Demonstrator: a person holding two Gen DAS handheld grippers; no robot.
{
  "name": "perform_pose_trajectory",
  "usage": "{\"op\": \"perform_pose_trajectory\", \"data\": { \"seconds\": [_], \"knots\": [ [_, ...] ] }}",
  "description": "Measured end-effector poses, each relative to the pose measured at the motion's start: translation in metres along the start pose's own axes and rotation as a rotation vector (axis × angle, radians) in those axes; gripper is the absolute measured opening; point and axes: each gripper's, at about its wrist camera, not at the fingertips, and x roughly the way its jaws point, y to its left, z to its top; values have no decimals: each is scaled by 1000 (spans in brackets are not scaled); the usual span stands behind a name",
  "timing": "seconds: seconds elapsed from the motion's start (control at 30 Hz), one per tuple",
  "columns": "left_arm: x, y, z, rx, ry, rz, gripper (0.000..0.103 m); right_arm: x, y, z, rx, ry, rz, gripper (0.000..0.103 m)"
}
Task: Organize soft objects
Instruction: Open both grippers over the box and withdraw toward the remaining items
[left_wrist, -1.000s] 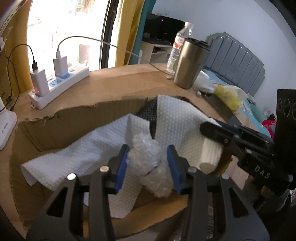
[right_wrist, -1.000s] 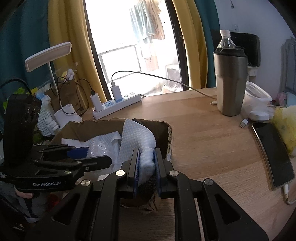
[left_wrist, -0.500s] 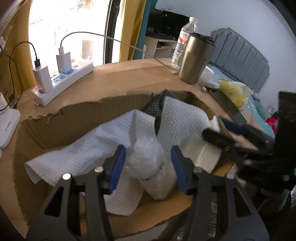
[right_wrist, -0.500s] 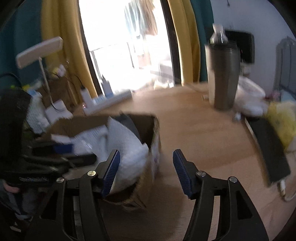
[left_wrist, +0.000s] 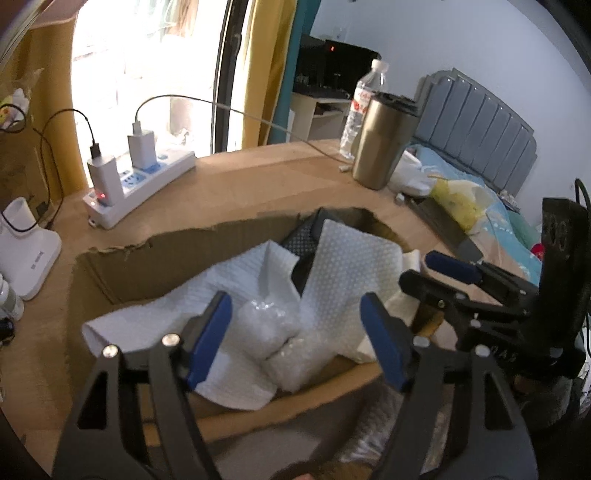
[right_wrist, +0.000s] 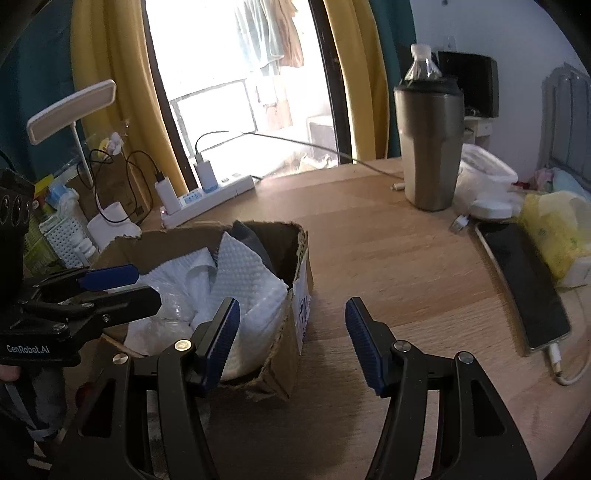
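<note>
Both claws just opened, holding nothing: left gripper (left_wrist: 295, 336) over bubble wrap (left_wrist: 275, 345), right gripper (right_wrist: 291, 343) beside box (right_wrist: 295, 291); lift clear gently

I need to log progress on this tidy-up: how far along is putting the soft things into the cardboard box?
Done: the white textured sheets and the bubble wrap wad lie inside the cardboard box. In hand: nothing. The left gripper has just been opening with the wad loose between its jaws; the right gripper stands open beside the box. Left: no other loose soft packing shows on the table.
</note>
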Motion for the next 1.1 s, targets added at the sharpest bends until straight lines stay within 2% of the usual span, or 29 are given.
{"op": "perform_pose_trajectory", "data": {
  "seconds": [0.57, 0.7, 1.03, 1.1],
  "knots": [
    [-54, -2, -23, -27, -94, 2, 74, -51, 28, -5, -42, -50, -29, 63],
    [-64, 2, -31, -36, -104, -1, 74, -59, 38, -9, -63, -48, -39, 70],
    [-95, 11, -58, -71, -123, -2, 75, -76, 62, -19, -97, -62, -41, 74],
    [-98, 13, -63, -71, -125, 7, 75, -81, 67, -23, -107, -65, -42, 77]
  ]
}}
